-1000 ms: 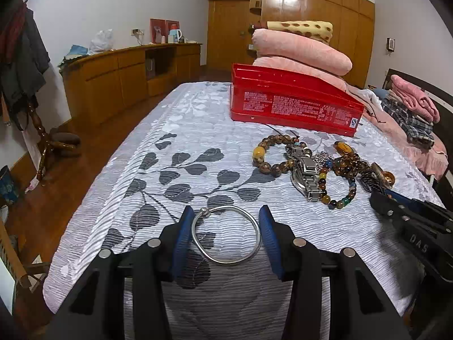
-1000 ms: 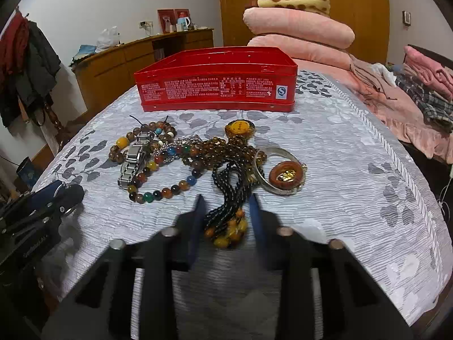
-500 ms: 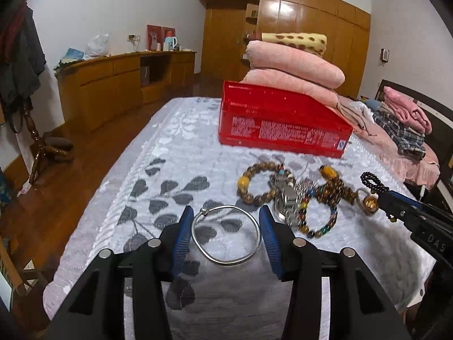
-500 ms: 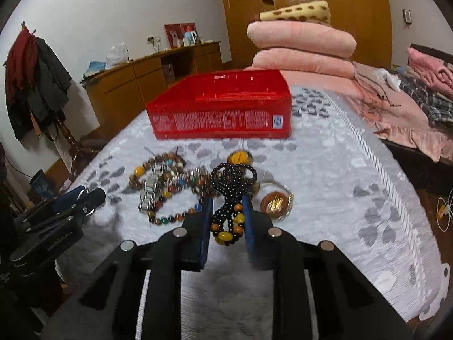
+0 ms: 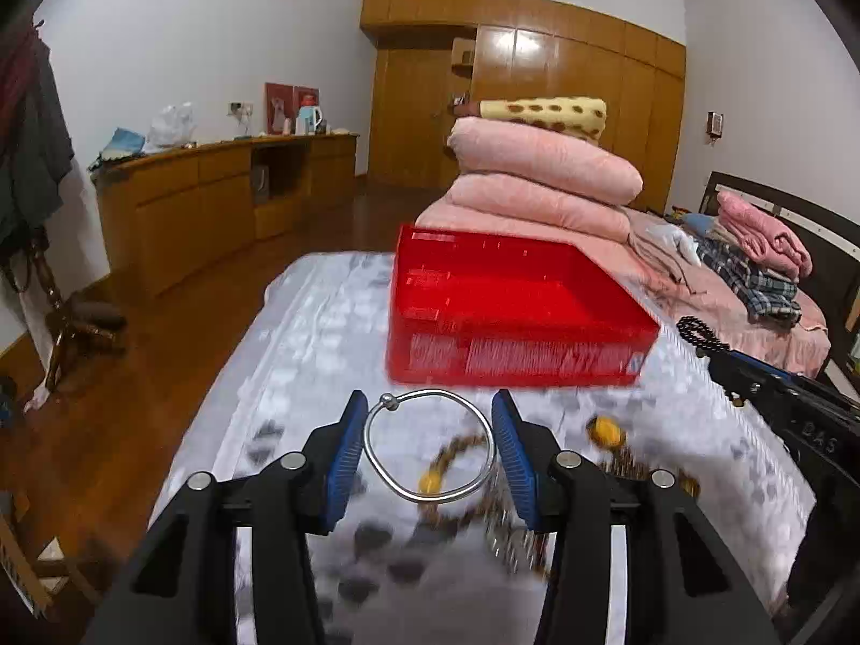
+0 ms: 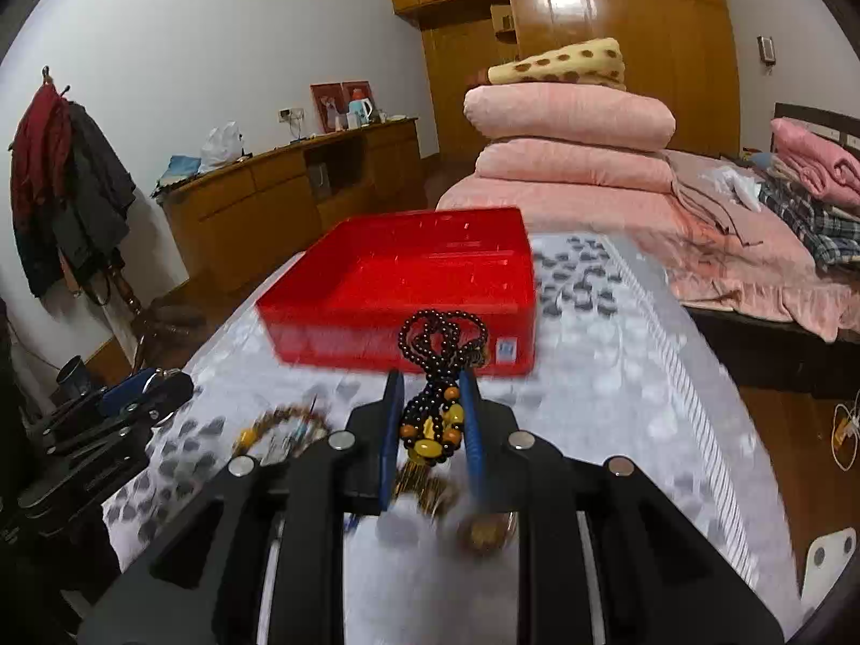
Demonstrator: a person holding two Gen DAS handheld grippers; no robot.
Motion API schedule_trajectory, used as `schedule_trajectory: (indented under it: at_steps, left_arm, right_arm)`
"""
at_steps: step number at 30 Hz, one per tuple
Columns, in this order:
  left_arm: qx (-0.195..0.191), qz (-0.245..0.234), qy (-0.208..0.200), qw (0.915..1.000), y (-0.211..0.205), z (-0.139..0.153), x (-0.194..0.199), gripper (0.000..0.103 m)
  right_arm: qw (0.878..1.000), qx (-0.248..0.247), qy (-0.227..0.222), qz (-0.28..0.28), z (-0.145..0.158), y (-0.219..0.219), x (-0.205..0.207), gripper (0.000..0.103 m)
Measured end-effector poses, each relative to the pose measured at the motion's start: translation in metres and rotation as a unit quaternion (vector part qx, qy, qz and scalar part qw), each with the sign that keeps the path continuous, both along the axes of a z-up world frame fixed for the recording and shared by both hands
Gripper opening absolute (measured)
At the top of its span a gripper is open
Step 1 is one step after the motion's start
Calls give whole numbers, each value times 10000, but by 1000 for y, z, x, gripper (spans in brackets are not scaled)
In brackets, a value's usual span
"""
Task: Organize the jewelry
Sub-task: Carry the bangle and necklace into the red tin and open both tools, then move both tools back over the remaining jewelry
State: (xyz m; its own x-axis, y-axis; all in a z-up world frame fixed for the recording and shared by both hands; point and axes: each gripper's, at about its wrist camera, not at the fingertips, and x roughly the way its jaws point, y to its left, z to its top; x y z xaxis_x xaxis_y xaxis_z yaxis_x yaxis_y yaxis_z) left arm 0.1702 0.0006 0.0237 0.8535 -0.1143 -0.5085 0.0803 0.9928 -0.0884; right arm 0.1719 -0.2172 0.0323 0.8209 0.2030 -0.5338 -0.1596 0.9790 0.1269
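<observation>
Fingers [image 5: 357,451] of the left gripper [image 5: 429,449], padded in blue, are clasping a silver bangle [image 5: 428,443] by its two opposite sides. The ring is lying nearly flat between the pads, its small ball clasp sitting at the far left of the loop, toward the red box. It is hanging in the air above the bed [image 5: 317,322].

In the right wrist view, the right gripper [image 6: 430,419] is clenched tight on a dark beaded necklace [image 6: 442,338]. The strand's long axis is running straight away from the camera along the fingers: amber and yellow beads are bunched between the pads, and the dark loops are sticking out forward past the tips, toward the box. Below the fingers, its tassel end is too blurred to make out.

Under both grippers, a blurred heap of beaded bracelets [image 6: 279,430] is lying on the grey leaf-patterned bedspread, along with a yellowish round piece [image 5: 604,430].

Beyond them, an open red box [image 6: 408,279] is sitting on the bed, its long side lying crosswise to the left gripper. Behind it, folded pink quilts [image 6: 570,145] are stacked, topped by a spotted yellow blanket [image 6: 564,64]. Farthest back, wooden wardrobes [image 5: 548,86] are lining the wall.
</observation>
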Motion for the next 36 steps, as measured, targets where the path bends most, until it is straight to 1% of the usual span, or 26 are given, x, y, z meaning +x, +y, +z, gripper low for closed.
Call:
schedule_trajectory:
  at_steps: [5, 8, 12, 15, 20, 23, 24, 25, 27, 28, 29, 30, 31, 33, 36]
  left_arm:
    - [43, -44, -226, 9997, -12, 19, 38, 47]
    - [4, -47, -185, 9998, -21, 23, 74, 47]
    - [39, 23, -22, 10000, -27, 17, 115, 47]
    - [91, 77, 147, 9998, -30, 9, 137, 47]
    - [77, 136, 313, 9994, -29, -5, 155, 48]
    - [25, 193, 341, 9992, -25, -9, 156, 62]
    - [39, 223, 305, 9993, -24, -9, 155, 65]
    - [48, 233, 286, 9993, -24, -8, 155, 66]
    - [24, 225, 228, 9995, -22, -5, 150, 74]
    - [2, 228, 189, 9996, -22, -3, 148, 75]
    - [-20, 240, 119, 9996, -20, 0, 144, 78]
    - [-29, 251, 77, 9997, -18, 2, 142, 84]
    - [-41, 257, 22, 9997, -17, 5, 138, 87]
    - [-90, 239, -62, 9997, -14, 9, 129, 90]
    - [-111, 205, -128, 9996, -9, 12, 111, 93]
  right_arm:
    - [9999, 3, -104, -23, 13, -6, 43, 20]
    - [10000, 46, -54, 12, 15, -7, 70, 20]
    - [9999, 16, 105, -12, 9, -5, 99, 20]
    - [9997, 17, 259, -16, 0, -3, 116, 20]
    - [9991, -2, 431, -42, -14, 0, 132, 21]
    - [9987, -70, 490, -78, -19, 1, 135, 31]
    - [9988, -64, 481, -87, -19, 1, 135, 33]
    - [9988, -48, 473, -94, -19, 1, 134, 33]
    - [9989, 22, 445, -111, -18, -2, 133, 33]
    - [9990, 70, 423, -121, -17, -4, 131, 33]
    - [9991, 97, 405, -127, -16, -6, 130, 33]
    - [9991, 113, 375, -143, -15, -7, 127, 35]
    - [9992, 122, 340, -159, -13, -9, 124, 38]
    - [9994, 124, 265, -201, -10, -12, 114, 43]
    - [9994, 155, 213, -207, -8, -16, 97, 48]
